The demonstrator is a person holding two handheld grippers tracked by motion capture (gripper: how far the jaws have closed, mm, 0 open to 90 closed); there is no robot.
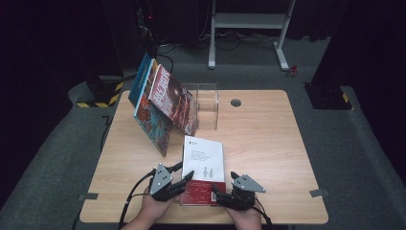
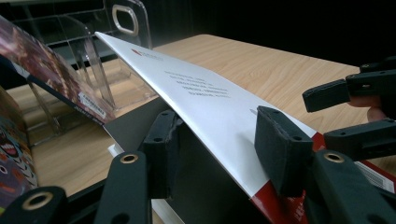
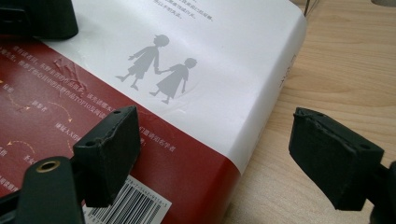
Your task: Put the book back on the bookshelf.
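A white book with a red band [image 1: 205, 160] lies near the table's front edge. My left gripper [image 1: 184, 173] is shut on its left edge. In the left gripper view one pad sits on the white cover [image 2: 205, 100] and the other under the raised, tilted edge, with the left gripper [image 2: 217, 140] around it. My right gripper [image 1: 221, 191] stands open at the book's near right corner. In the right gripper view one pad hovers over the red band of the book [image 3: 210, 51] and the other over bare wood, with the right gripper [image 3: 219, 140] straddling that edge.
Several colourful books [image 1: 163, 100] lean against a clear acrylic holder [image 1: 207, 105] at the table's back left. A round cable hole [image 1: 235, 102] is behind it. The wooden table [image 1: 268, 143] is bare to the right. The right gripper's jaws [image 2: 345, 116] show in the left gripper view.
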